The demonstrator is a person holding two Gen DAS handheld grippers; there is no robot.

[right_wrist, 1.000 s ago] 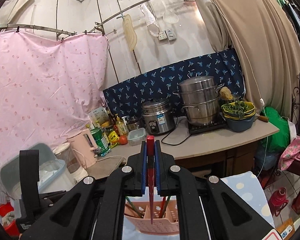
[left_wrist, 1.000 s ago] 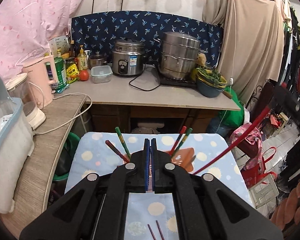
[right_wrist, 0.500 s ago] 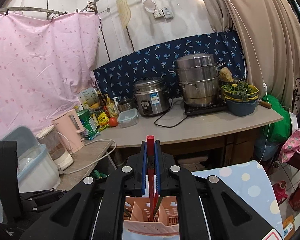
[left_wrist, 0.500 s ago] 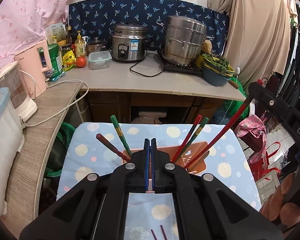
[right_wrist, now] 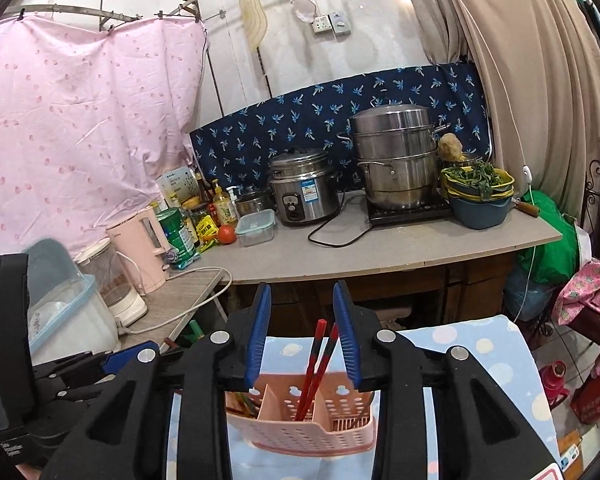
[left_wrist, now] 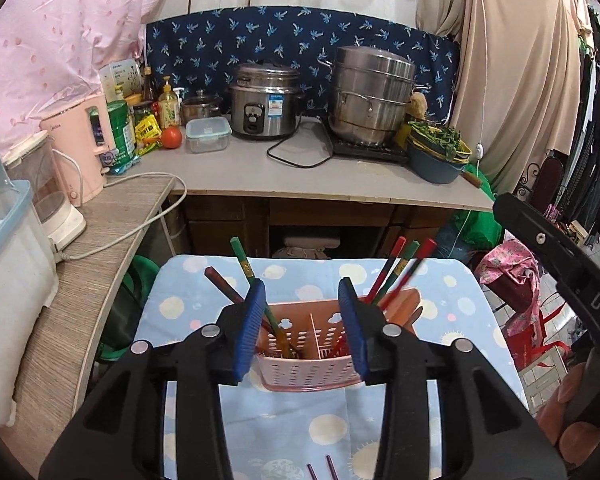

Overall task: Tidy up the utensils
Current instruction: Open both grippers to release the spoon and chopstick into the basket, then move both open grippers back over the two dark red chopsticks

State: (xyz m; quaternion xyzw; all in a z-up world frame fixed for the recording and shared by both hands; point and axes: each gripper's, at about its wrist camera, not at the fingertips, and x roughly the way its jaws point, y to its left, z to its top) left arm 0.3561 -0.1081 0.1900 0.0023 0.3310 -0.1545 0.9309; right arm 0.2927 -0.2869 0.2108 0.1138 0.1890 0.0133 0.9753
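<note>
A blue tablecloth with pale dots [left_wrist: 452, 304] lies before a grey kitchen counter [left_wrist: 300, 176]; on it stands a pink perforated plastic utensil caddy [left_wrist: 308, 372], its long axis left-right. Red and green chopsticks [left_wrist: 400, 276] stand in it, leaning toward 1 o'clock. The left gripper [left_wrist: 304, 328] and right gripper [right_wrist: 302, 332], shut earlier, have just opened; the red chopstick [right_wrist: 314, 360] formerly clamped now stands free in the caddy.

Home kitchen corner: rice cooker [left_wrist: 265, 108] and stacked steamer pot [left_wrist: 372, 94] sitting on bench [left_wrist: 300, 176], kettle [left_wrist: 82, 146] at nine o'clock, clothes [left_wrist: 598, 128] hanging at three o'clock.
</note>
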